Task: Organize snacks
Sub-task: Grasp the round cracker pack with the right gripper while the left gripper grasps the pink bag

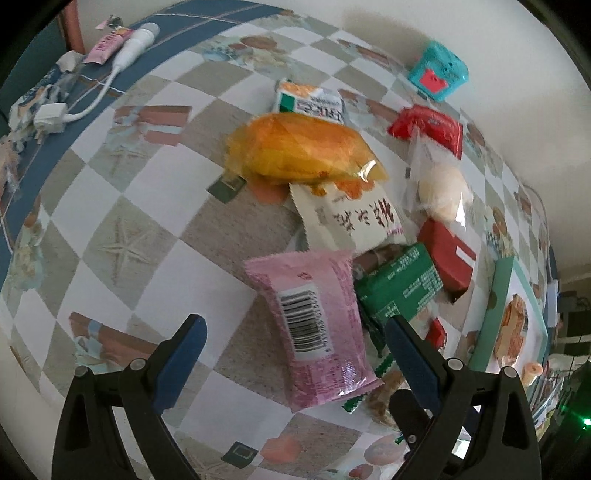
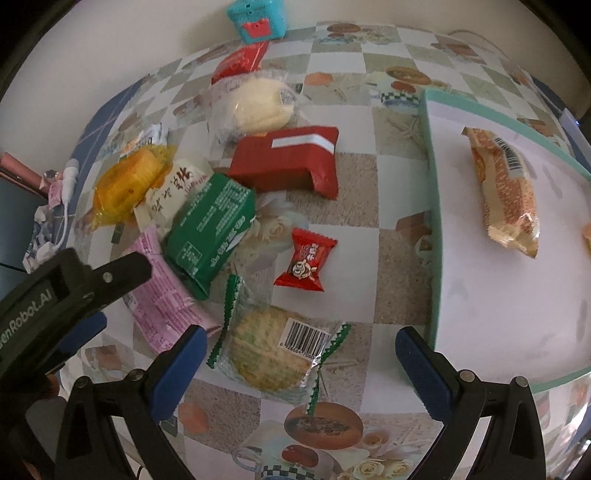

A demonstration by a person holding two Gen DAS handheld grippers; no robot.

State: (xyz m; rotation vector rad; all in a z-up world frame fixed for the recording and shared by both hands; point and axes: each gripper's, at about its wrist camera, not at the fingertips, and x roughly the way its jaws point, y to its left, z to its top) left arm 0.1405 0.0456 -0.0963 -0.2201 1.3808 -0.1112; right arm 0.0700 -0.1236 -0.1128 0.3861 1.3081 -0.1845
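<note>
Snacks lie in a pile on the checked tablecloth. In the left wrist view my left gripper (image 1: 295, 328) is open, its fingers either side of a pink packet (image 1: 314, 332) with a barcode. Beyond it lie a green packet (image 1: 400, 286), a white packet with red script (image 1: 351, 218), an orange bread bag (image 1: 303, 147) and a red box (image 1: 447, 258). In the right wrist view my right gripper (image 2: 301, 341) is open just above a round cracker in clear wrap (image 2: 269, 350). A small red candy (image 2: 306, 260) lies beyond it. A wrapped snack bar (image 2: 506, 192) lies in the teal-rimmed white tray (image 2: 432, 236) on the right.
A teal toy box (image 2: 256, 18) stands by the wall at the back. A white bun in clear wrap (image 2: 258, 103) and a red packet (image 2: 240, 61) lie behind the pile. A white charger and cable (image 1: 77, 110) lie at the table's far left edge.
</note>
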